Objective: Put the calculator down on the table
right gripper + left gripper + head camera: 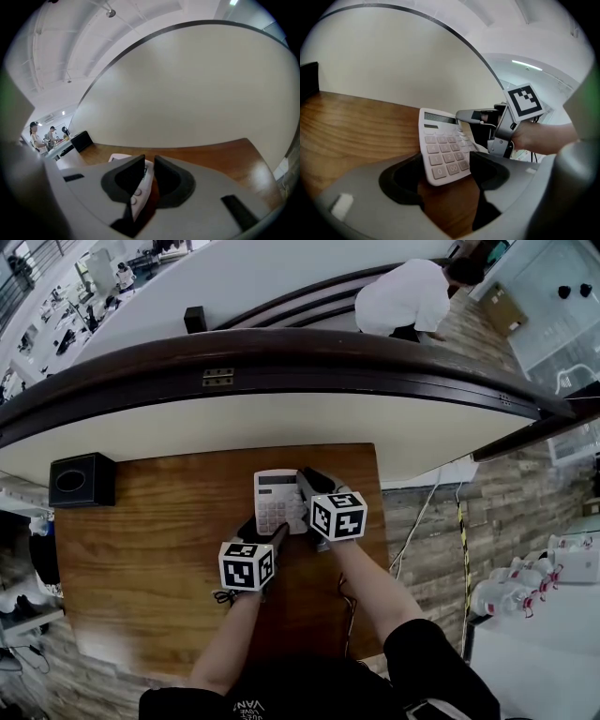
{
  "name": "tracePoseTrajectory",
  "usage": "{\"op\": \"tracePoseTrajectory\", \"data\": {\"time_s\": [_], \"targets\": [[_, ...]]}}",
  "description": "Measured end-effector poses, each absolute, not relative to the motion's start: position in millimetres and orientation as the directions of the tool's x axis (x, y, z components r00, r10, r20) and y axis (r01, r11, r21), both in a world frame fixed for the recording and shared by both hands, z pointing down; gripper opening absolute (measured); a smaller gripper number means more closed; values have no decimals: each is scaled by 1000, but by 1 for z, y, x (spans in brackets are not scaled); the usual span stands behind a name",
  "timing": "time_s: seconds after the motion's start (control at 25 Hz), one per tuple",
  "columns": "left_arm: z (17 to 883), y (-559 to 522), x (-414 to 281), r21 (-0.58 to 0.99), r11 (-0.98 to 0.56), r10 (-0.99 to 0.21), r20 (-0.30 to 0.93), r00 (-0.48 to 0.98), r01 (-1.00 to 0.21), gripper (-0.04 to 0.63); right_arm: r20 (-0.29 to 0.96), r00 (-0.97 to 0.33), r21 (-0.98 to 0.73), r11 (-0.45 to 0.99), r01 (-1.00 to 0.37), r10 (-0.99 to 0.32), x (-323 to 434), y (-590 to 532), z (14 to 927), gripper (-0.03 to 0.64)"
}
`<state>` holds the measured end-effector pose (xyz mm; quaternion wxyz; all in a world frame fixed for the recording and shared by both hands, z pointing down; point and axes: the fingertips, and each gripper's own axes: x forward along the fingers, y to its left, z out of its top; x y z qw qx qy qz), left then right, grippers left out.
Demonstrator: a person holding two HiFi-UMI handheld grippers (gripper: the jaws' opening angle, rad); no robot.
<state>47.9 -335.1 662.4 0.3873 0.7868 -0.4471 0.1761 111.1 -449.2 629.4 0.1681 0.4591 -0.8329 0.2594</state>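
A white calculator (275,498) with grey keys is tilted over the far part of the wooden table (141,540). My right gripper (307,486) is shut on its right edge; in the right gripper view the thin white edge (139,192) sits clamped between the dark pads (129,176). My left gripper (265,532) is open at the calculator's near end. In the left gripper view the calculator's lower end (443,150) lies between the wide-spread pads (490,171), which do not press on it. The right gripper (468,119) shows there at the calculator's upper right edge.
A black box (82,480) stands on the table's far left corner. A curved white wall (281,418) rises right behind the table. The table's right edge (382,521) drops to a plank floor with cables. A person in white (403,296) stands beyond the wall.
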Motion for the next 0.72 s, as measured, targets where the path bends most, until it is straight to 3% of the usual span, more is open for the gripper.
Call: {"op": "tracePoseTrajectory", "data": {"time_s": [0.72], "targets": [[651, -315, 36, 506, -296, -615, 548, 567, -810, 298, 507, -519, -283, 436, -854, -688, 121, -410, 618, 58]]}}
